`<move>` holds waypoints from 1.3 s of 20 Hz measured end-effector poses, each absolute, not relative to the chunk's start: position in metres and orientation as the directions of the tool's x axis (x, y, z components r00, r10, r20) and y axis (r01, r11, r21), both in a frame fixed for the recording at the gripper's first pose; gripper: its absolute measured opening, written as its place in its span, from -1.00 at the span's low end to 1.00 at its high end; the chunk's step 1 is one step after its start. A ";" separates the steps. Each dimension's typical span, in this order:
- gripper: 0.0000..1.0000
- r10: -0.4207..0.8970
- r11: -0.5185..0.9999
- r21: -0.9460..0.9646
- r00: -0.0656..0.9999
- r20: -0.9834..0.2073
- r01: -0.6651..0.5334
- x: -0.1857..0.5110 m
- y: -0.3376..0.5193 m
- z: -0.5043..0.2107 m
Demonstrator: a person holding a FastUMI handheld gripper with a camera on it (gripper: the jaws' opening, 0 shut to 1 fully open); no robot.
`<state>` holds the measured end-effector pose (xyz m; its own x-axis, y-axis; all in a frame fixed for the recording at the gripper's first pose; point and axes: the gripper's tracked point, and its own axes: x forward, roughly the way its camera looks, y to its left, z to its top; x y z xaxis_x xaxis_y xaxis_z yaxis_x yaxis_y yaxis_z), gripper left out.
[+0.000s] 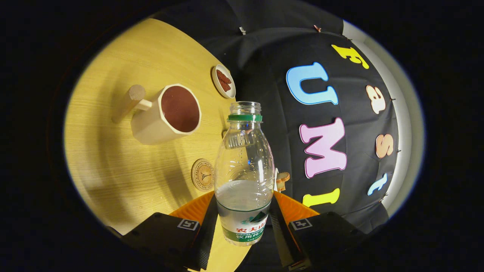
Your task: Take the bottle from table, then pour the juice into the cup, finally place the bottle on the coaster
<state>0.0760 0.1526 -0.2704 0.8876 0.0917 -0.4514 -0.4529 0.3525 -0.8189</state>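
The bottle (245, 173) stands between the two fingers of the tool (244, 221), which pinches it low on the body, one black pad pressed against each side at the level of the label. It is clear plastic, uncapped, with a green ring below the open neck, and it holds clear liquid up to a line somewhat under its middle; the upper part is empty, with small drops on the inside wall. The bottle looks lifted off the counter (113, 158), with its base showing free above the counter edge nearest the tool, though how high cannot be told. The whole scene appears tilted, so the counter slants away behind the bottle. Just beyond the fingers and beside the bottle's lower half lies the coaster (202, 174), a round wooden disc with an engraved design, flat on the counter and partly hidden by the bottle. Farther out, toward the middle of the counter, stands the cup (166, 114), a pale angular wooden mug with a thick peg-like handle and a dark reddish-brown inside; whether it holds liquid cannot be told. Near the far edge of the counter, close to the booth's black cloth wall, sits a small dish (223, 81) with reddish pieces in it, well apart from the cup and the coaster.
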 end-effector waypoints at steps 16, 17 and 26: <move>0.45 0.049 0.154 -0.862 0.875 -0.482 -0.483 0.082 0.155 -0.288; 0.45 0.051 0.143 -0.863 0.875 -0.482 -0.484 0.081 0.156 -0.288; 0.44 0.052 0.058 -0.877 0.879 -0.474 -0.477 0.083 0.161 -0.287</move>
<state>0.0835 0.1612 -0.2868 0.8789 0.0522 -0.4741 -0.4766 0.0581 -0.8772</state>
